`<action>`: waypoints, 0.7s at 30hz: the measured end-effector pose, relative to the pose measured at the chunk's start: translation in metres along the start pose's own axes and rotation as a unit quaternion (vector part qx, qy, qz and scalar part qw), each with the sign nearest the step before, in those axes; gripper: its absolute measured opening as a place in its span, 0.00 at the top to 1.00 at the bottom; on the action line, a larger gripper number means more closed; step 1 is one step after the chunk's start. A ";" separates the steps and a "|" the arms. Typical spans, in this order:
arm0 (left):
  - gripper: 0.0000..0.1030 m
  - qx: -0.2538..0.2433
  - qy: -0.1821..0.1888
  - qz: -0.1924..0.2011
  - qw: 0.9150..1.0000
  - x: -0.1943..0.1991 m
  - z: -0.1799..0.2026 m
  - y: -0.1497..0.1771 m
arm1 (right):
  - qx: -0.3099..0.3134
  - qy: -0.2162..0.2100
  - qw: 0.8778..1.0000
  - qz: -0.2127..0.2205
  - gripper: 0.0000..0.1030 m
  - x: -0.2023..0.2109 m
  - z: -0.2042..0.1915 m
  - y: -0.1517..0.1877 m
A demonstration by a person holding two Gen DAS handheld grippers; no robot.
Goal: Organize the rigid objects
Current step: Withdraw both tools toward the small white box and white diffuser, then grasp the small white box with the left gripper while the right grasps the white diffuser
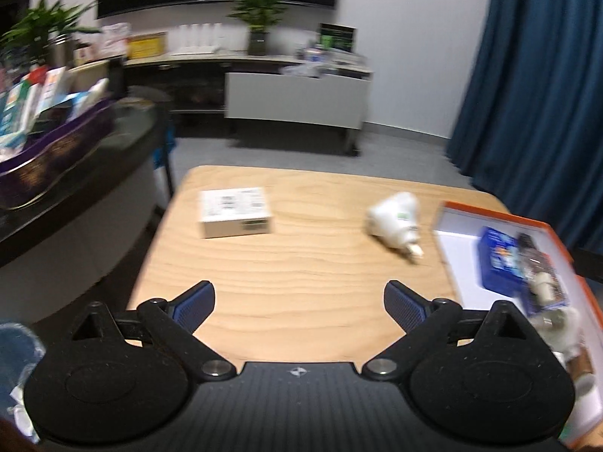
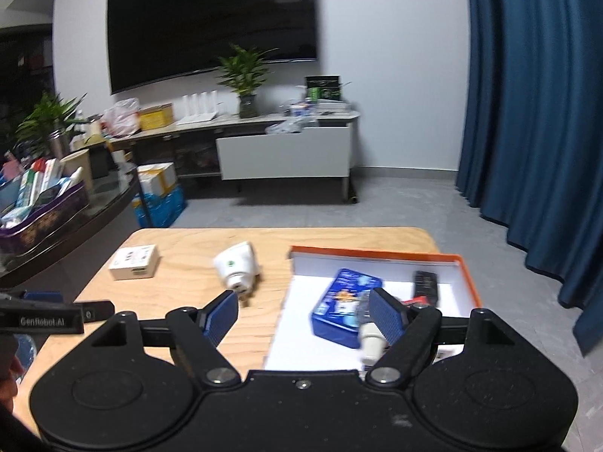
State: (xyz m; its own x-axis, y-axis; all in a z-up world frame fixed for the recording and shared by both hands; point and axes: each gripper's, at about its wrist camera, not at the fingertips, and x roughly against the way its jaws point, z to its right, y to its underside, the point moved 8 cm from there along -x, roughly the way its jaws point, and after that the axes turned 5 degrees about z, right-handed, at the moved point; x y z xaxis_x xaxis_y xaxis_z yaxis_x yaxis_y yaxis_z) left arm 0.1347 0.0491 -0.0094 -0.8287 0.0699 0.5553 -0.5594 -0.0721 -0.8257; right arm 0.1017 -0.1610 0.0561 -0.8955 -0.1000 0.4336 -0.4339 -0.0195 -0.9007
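On the wooden table [image 1: 301,263] lie a small white carton [image 1: 235,213] at the left and a white bulb [image 1: 394,218] on its side near the middle. An orange-rimmed white box [image 1: 490,214] at the right holds a blue pack [image 1: 497,260], a dark item and a small white plug-like piece. My left gripper [image 1: 299,305] hangs open over bare wood with nothing between its fingers. My right gripper [image 2: 303,318] is open too, over the box's near left corner [image 2: 294,301]; the bulb [image 2: 237,269] lies just beyond its left fingertip, and the carton [image 2: 133,261] sits further left.
A dark curved counter [image 1: 94,173] with a purple tin of cartons [image 1: 45,150] stands left of the table. Blue curtains [image 2: 535,113] hang at the right. A low cabinet with plants [image 2: 282,150] lines the far wall. The left gripper's side [image 2: 45,314] shows at the right view's left edge.
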 end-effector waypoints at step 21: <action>0.00 0.001 -0.080 -0.012 0.997 -0.125 -0.048 -0.040 | 0.029 -0.010 0.999 -0.037 0.07 -0.051 -0.026 0.011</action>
State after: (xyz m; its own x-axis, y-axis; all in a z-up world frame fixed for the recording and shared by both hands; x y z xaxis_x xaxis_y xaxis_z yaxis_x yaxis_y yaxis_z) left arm 0.2620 0.0907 -0.0507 -0.8070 -0.0881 0.5839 -0.5793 -0.0737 -0.8118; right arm 0.1395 -0.1301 0.0245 -0.8585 -0.1161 0.4996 -0.4925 -0.0853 -0.8661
